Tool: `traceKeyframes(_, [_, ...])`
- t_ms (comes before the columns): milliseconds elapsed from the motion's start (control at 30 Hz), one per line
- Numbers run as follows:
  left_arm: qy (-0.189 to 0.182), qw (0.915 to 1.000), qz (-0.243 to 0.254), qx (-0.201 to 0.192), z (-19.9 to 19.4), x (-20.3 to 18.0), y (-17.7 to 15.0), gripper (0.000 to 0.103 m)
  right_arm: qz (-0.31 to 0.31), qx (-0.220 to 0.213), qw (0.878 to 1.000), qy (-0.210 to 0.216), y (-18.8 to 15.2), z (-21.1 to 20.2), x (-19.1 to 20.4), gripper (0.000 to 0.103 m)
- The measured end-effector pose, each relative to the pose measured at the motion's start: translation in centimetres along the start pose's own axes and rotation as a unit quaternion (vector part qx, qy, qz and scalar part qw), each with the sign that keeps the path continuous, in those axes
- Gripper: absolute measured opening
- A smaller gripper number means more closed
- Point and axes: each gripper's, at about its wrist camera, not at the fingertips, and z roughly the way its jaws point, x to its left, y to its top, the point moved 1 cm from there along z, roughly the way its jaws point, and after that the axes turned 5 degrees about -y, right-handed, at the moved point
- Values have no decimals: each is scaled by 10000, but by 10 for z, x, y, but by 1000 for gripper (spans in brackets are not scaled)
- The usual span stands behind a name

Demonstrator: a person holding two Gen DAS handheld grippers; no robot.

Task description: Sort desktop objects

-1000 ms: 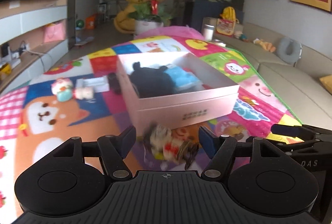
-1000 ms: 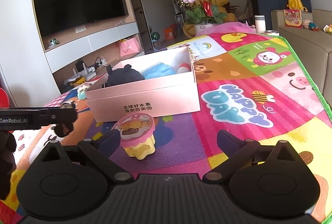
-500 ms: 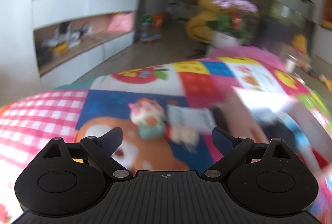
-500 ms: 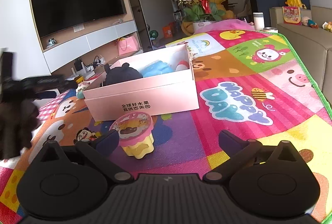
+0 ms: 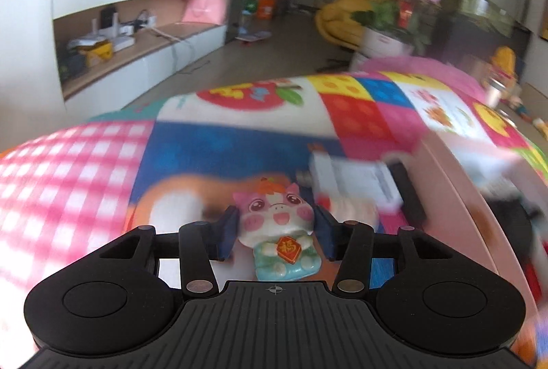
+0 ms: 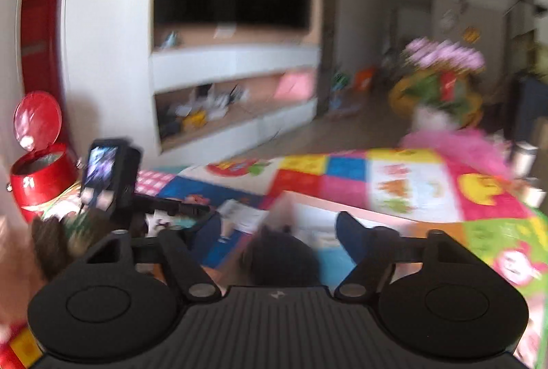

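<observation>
Left gripper [image 5: 275,232]: my jaws clamp the pig figurine [image 5: 278,227]
Right gripper [image 6: 277,232]: my jaws wide, black plush [image 6: 281,257] between
Pink box [image 5: 455,198]: 3 o'clock

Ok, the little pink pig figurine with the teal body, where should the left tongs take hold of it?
Grip the pink pig figurine with the teal body across its wide round head, one pad on each cheek, coming in level from the front as the left tongs already do. It stands upright facing the camera, the head sits between the blue pads, and the narrower teal body offers less to bear on.
</observation>
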Motion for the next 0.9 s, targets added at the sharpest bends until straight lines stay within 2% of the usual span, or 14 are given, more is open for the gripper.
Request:
traceKeyframes(100, [-402,9991,75,134,-29,0,-22,52,-151,841,9963,-15,40,75,26,36])
traceKeyframes(167, [-695,9973,61,220,-48,-1,-35,53,-115,1295,9914,-121,57,128,41,33])
traceKeyframes(267, [-1016,9946,11,227,-71,-4,-54,55,120,1958,9803,-225,65,200,55,33])
traceKeyframes(333, [-1038,9944,-28,173,-84,-6,-64,70,384,2228,9733,-401,66,238,57,33])
traceKeyframes(433, [-974,9949,-143,203,-94,-5,-77,80,650,2589,9619,-584,62,276,53,33])
traceKeyframes(533, [-1118,9935,-125,172,-102,-6,-84,88,883,2990,9496,-324,50,279,46,33])
traceKeyframes(600, [-1286,9914,-155,164,-106,-8,-86,90,659,3255,9432,88,40,257,52,33])
traceKeyframes(667, [-1419,9896,-165,137,-107,-10,-86,92,348,3666,9279,576,29,229,64,33])
traceKeyframes(700, [-1473,9889,-158,111,-108,-11,-87,93,249,3682,9263,755,29,213,67,33])
traceKeyframes(733, [-1510,9884,-161,94,-107,-13,-88,94,112,3520,9324,808,35,199,69,33])
traceKeyframes(767, [-1551,9877,-165,92,-106,-15,-88,94,-80,3245,9439,611,45,189,69,33])
traceKeyframes(833, [-1588,9872,-135,110,-104,-20,-91,94,-404,2736,9607,-217,64,192,62,33])
traceKeyframes(867, [-1656,9860,-95,140,-104,-22,-92,94,-478,2644,9614,-589,71,203,56,33])
traceKeyframes(900, [-1646,9863,-47,129,-104,-23,-93,94,-417,2731,9583,-735,72,215,49,30])
